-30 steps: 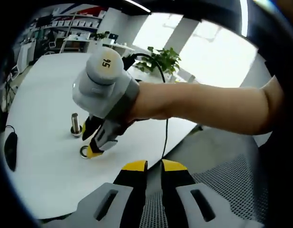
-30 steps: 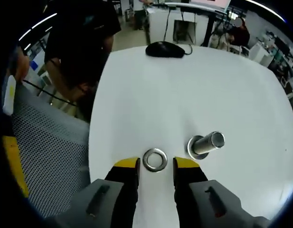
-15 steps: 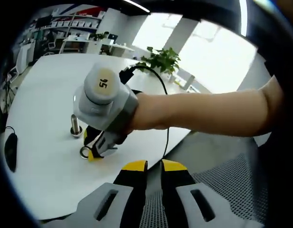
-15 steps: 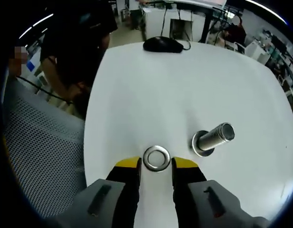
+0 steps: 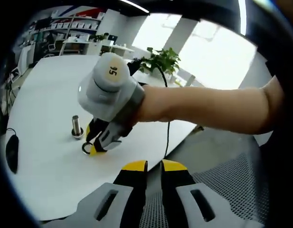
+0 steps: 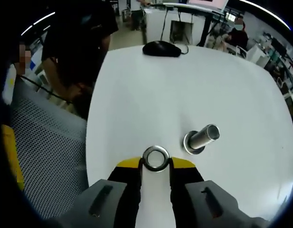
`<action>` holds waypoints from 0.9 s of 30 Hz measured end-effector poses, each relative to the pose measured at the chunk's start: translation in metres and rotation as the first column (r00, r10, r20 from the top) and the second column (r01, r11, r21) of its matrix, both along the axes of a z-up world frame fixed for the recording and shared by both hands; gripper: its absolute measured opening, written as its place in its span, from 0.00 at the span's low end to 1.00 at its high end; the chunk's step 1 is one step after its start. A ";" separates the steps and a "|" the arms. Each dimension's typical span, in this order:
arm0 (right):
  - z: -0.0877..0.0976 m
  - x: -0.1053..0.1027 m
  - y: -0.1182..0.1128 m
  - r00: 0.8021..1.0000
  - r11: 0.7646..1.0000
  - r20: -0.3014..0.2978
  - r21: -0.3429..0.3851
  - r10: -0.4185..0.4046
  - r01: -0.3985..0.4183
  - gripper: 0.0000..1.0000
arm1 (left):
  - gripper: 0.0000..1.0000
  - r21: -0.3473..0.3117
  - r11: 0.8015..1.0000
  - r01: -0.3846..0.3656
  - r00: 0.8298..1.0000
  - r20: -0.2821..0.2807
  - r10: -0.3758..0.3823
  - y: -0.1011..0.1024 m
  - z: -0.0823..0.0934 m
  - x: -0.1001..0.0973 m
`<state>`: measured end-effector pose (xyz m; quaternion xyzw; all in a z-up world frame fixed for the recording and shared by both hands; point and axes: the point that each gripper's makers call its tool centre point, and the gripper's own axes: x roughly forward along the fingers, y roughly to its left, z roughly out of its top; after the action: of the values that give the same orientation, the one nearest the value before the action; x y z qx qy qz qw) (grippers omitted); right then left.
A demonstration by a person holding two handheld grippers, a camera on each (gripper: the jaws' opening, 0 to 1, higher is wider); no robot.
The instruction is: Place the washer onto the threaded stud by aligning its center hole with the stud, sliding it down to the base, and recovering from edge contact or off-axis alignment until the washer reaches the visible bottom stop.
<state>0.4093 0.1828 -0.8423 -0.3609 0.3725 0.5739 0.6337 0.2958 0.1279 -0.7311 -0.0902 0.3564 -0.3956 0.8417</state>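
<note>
In the left gripper view we count one white table (image 5: 46, 95), one stud (image 5: 76, 127) standing upright on it, one washer (image 5: 85, 148), one black mouse (image 5: 12, 153) near the table's edge and one potted plant (image 5: 161, 59) beyond the table. The left gripper (image 5: 154, 166) sits low in front with its yellow-tipped jaws nearly together, a thin slit between them, and nothing in them. The right gripper (image 5: 95, 142), held in a person's hand, comes in from the right, its tips down at the table just beside the stud and pinching the washer

In the right gripper view we count one washer (image 6: 155, 158), one stud (image 6: 201, 138), one mouse (image 6: 161, 48) at the far side of the table (image 6: 193, 85), and one mesh chair (image 6: 42, 156) at the left. The right gripper (image 6: 155, 164) has its jaws drawn in on the washer, one tip touching each side of the ring. The washer is near the stud and apart from it, with bare table between
</note>
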 end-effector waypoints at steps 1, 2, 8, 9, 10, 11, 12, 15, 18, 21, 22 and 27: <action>0.004 0.002 -0.001 1.000 1.000 0.000 0.005 -0.005 0.005 0.22 | 0.08 -0.001 1.000 0.000 1.000 0.000 0.000 -0.001 0.000 0.000; 0.007 0.003 -0.002 1.000 1.000 0.000 0.009 -0.009 0.009 0.22 | 0.08 0.000 1.000 0.002 1.000 0.001 -0.002 -0.001 0.000 0.000; 0.026 0.010 -0.006 1.000 1.000 0.013 0.015 -0.005 0.005 0.22 | 0.08 0.004 1.000 0.001 1.000 0.006 -0.001 -0.001 0.000 0.000; 0.029 0.012 -0.006 1.000 1.000 0.019 0.014 -0.005 0.004 0.22 | 0.08 0.001 1.000 0.000 1.000 0.007 0.000 -0.001 0.001 0.000; 0.032 0.014 -0.006 1.000 1.000 0.025 0.013 -0.001 0.001 0.22 | 0.08 0.001 1.000 -0.001 1.000 0.008 0.001 -0.001 0.001 0.001; 0.034 0.015 -0.007 1.000 1.000 0.031 0.012 0.002 -0.003 0.22 | 0.08 0.008 1.000 -0.001 1.000 0.015 0.001 -0.001 0.001 0.001; 0.038 0.016 -0.006 0.999 1.000 0.036 0.012 0.004 -0.005 0.22 | 0.08 0.013 1.000 0.001 1.000 0.017 -0.001 -0.001 0.001 0.001; 0.046 0.020 -0.004 0.999 1.000 0.044 0.019 0.006 -0.007 0.22 | 0.08 0.006 1.000 0.002 1.000 0.004 -0.002 -0.002 0.000 0.000; 0.053 0.027 0.001 0.998 1.000 0.067 0.021 0.013 -0.014 0.22 | 0.08 0.007 1.000 0.001 1.000 0.005 -0.001 -0.001 0.000 0.000; 0.056 0.034 0.005 0.997 1.000 0.077 0.023 0.013 -0.015 0.22 | 0.08 0.002 1.000 -0.004 1.000 0.003 0.004 -0.001 0.000 0.000; 0.057 0.036 0.007 0.997 1.000 0.081 0.022 0.015 -0.016 0.22 | 0.08 0.001 1.000 -0.006 1.000 0.003 0.006 -0.001 0.000 0.001; 0.056 0.045 0.013 0.995 1.000 0.092 0.014 0.023 -0.024 0.22 | 0.08 -0.002 1.000 -0.008 1.000 0.000 0.008 -0.001 0.000 0.001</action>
<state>0.4543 0.1956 -0.7861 -0.3867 0.3343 0.5668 0.6461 0.2967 0.1271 -0.7311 -0.0926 0.3555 -0.3924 0.8433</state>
